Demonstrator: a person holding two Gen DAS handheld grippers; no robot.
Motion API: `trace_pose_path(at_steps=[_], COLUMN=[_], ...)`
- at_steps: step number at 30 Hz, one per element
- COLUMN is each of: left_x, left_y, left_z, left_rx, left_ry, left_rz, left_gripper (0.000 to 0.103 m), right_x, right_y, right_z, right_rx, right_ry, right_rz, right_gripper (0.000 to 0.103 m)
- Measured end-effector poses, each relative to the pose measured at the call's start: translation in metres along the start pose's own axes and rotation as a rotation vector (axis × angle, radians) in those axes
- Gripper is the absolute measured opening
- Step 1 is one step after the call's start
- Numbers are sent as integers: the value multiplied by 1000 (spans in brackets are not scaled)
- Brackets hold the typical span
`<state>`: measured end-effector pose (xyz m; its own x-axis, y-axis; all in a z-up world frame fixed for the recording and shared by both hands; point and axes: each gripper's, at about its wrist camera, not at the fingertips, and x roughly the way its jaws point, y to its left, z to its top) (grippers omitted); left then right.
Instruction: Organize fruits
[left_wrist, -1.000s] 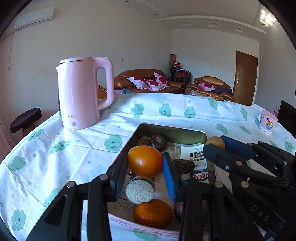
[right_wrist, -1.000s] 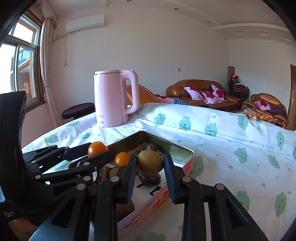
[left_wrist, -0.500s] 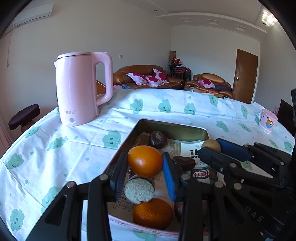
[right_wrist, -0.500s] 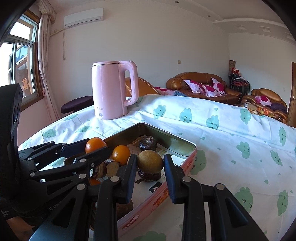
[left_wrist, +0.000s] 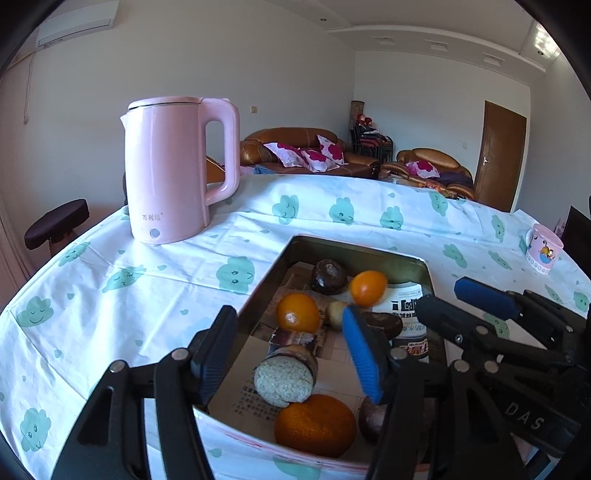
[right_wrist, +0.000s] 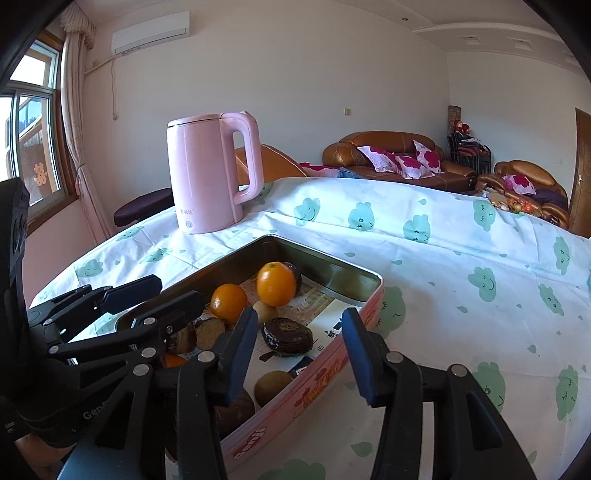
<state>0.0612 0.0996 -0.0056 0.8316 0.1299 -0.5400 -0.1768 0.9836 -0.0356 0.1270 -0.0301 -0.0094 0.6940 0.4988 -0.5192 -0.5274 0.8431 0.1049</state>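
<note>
Left gripper (left_wrist: 288, 350): fingers wide, empty, over tin (left_wrist: 354, 251); cut roll (left_wrist: 284, 376) directly below between them, long axis toward 12. Right gripper (right_wrist: 299, 343): wide, empty, straddling tin's right rim. Oranges (left_wrist: 297, 312) at 12. Kettle (left_wrist: 173, 170) at 10, far on desk (left_wrist: 110, 288).

Mixed fruits (left_wrist: 297, 313) inside tin (left_wrist: 354, 254)

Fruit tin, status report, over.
Left gripper open, empty. Right gripper open, empty. Oranges lie in tin. Nothing blocking.
</note>
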Motion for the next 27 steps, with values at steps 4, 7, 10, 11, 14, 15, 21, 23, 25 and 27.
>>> trace_pose_path(at_steps=[4,7,10,11,14,15,21,23,25,27], left_x=[-5,-8,-12,-12,-14,-16,-19,-19,-19,-19], left_y=[1,1,-1,-1,-1,-1,0,0,0,0], left_z=[0,-1,-1,-1,-1,-1,-2,-2,-2,-2], left_rx=[-4,-8,1,3,4,3,3,3,1,0], left_ry=[-28,-47,-64,-68,-82,-87,-103,-104,-105,-105], left_rz=[8,13,26,28,34,38,45,45,48,48], left_gripper=[66,71,71,71,72,73,74,74,76,76], right_x=[-6,-12,-17,-18,-20,-20,-23,-23,-24,-24], right_y=[-2,-4,-6,-6,-7,-7,-8,-8,-8,-8], right_z=[0,0,0,0,-1,-1,-1,-2,-2,-2], right_rx=[12,28,38,38,41,42,49,47,47,47], right_ry=[-29,-61,-87,-92,-102,-104,-119,-120,-122,-124], right_rz=[-19,-35,-48,-51,-58,-61,-66,-68,-71,-70], right_gripper=[60,68,72,73,74,76,80,80,80,80])
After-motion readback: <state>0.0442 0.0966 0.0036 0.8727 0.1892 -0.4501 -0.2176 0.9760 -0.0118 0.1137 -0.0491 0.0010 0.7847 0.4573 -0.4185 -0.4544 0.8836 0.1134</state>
